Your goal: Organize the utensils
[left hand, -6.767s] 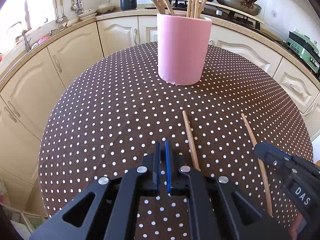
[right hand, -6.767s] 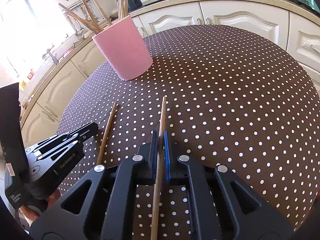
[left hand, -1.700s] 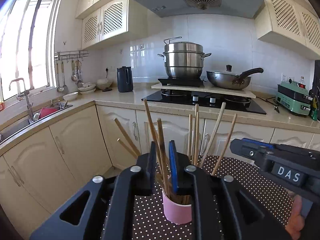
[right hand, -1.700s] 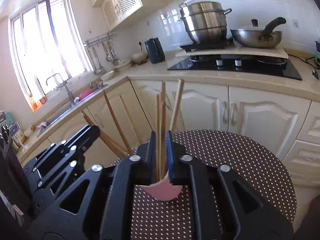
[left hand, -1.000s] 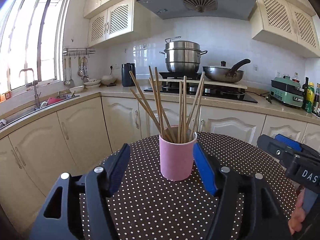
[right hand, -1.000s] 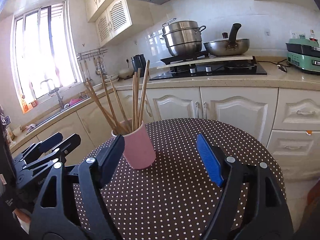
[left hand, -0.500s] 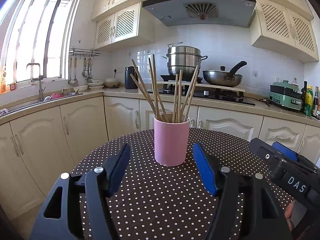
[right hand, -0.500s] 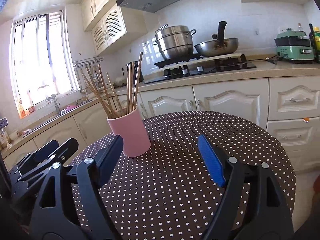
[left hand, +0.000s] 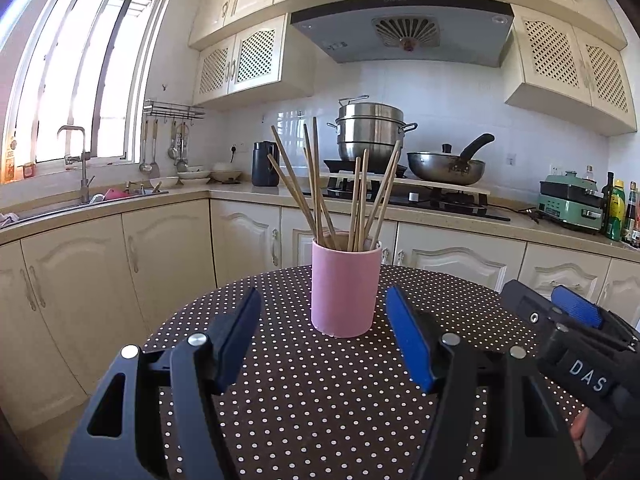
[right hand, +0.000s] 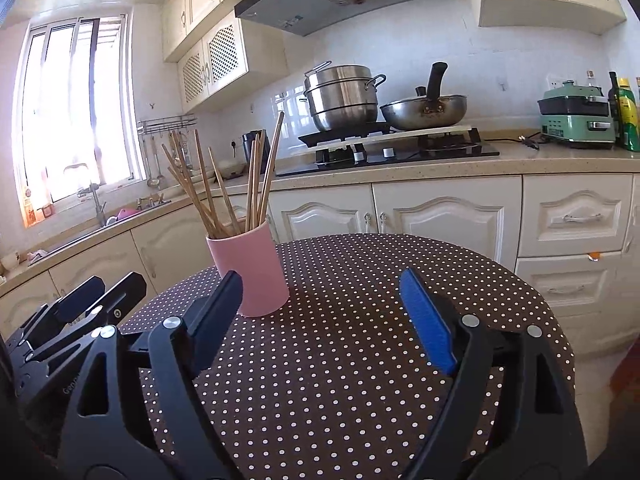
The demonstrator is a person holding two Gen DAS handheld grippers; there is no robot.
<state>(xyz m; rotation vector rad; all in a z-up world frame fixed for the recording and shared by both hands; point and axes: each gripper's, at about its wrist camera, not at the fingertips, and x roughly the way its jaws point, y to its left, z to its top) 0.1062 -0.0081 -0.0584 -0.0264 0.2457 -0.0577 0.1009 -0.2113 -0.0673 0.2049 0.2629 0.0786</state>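
Left gripper [left hand: 322,338]: jaws wide apart, empty, touching nothing, hovering above bench [left hand: 328,400] near edge. Pink cup [left hand: 345,288] upright mid-bench, chopsticks [left hand: 352,196] all standing inside. Right gripper [right hand: 320,316]: same, wide apart, empty. No loose utensils visible on bench, so you look done. Next: check for strays, else finish.

White capital letters "DAS" stand on the black body of the right gripper [left hand: 568,312], seen at the lower right of the left wrist view. In the right wrist view, faint grey lettering beginning "Ge" sits on the dark body of the left gripper [right hand: 98,292]; the remainder is too dim to read. Labels on the bottles [left hand: 618,212] at the far right are too small to read.
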